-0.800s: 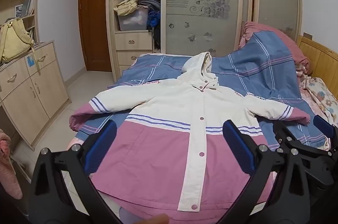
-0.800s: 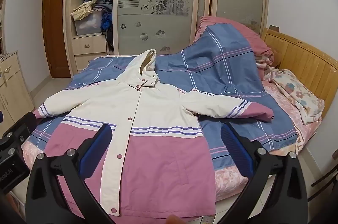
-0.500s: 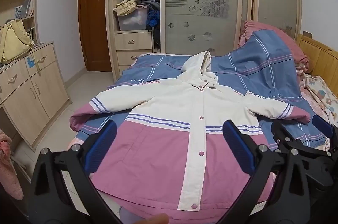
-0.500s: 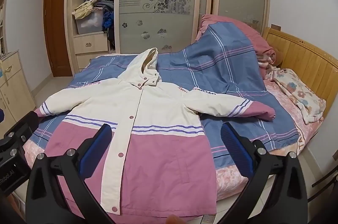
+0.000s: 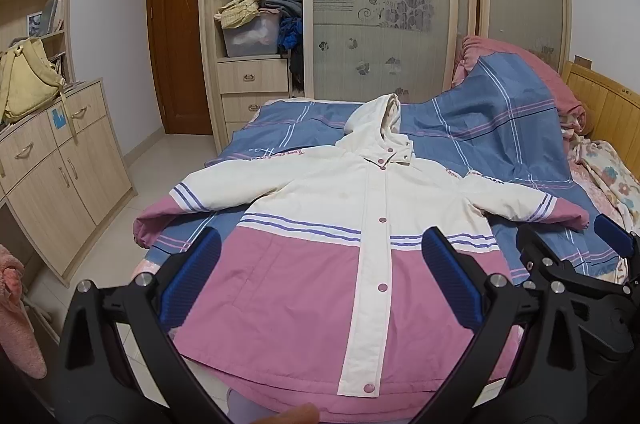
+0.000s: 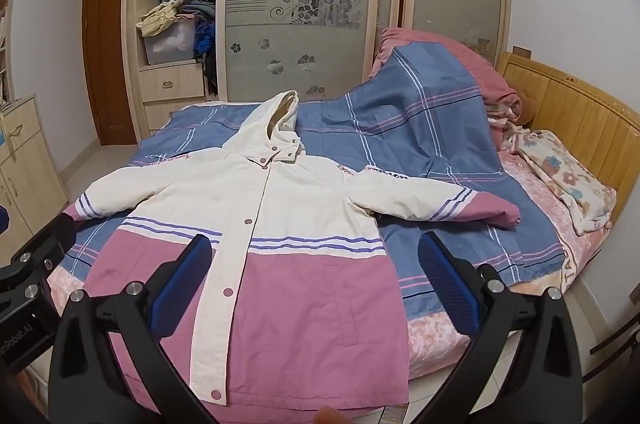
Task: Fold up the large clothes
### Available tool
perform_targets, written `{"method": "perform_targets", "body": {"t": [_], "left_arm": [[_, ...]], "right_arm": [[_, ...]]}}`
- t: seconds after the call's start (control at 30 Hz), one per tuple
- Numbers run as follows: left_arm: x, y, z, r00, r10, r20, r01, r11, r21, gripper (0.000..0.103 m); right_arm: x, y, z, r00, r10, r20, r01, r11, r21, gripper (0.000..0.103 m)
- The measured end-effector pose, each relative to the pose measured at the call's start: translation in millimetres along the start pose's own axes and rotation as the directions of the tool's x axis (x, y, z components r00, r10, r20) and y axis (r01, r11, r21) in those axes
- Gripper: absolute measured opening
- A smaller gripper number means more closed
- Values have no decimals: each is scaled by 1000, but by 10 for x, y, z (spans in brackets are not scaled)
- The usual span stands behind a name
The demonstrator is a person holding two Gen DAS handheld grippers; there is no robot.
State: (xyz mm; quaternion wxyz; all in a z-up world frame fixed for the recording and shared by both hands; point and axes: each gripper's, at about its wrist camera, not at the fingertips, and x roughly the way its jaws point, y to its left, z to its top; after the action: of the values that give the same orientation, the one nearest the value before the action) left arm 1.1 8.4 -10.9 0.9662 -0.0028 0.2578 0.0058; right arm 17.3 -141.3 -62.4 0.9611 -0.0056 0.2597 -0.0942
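Our cream-and-pink hooded snap-front jacket (image 5: 344, 248) lies flat on the blue plaid bed (image 5: 500, 144). Left gripper (image 5: 320, 280) and right gripper (image 6: 316, 276) gape empty above its hem; we should take the sleeves first.

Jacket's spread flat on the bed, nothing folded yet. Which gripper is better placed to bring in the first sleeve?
Probably the right gripper: the jacket's pink-cuffed sleeve lies just beyond its open fingers. The left gripper hangs open over the hem.
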Motion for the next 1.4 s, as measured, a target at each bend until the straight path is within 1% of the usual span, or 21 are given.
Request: {"method": "perform_targets", "body": {"t": [0.33, 0.53, 0.9, 1.4], "left_arm": [[6, -5, 3, 1000, 3, -2, -3, 1000, 4, 101], [34, 18, -68, 1000, 6, -7, -6, 1000, 6, 101], [-18, 3, -47, 1000, 19, -16, -19, 1000, 8, 101], [-9, 2, -43, 1000, 18, -17, -18, 1000, 10, 101]], "right_arm": [[-36, -6, -6, 1000, 4, -4, -4, 1000, -2, 102], [18, -2, -28, 1000, 9, -15, -9, 1000, -4, 102], [69, 15, -68, 1000, 10, -23, -10, 1000, -4, 102], [92, 27, -118, 1000, 12, -25, -12, 1000, -5, 102]]}}
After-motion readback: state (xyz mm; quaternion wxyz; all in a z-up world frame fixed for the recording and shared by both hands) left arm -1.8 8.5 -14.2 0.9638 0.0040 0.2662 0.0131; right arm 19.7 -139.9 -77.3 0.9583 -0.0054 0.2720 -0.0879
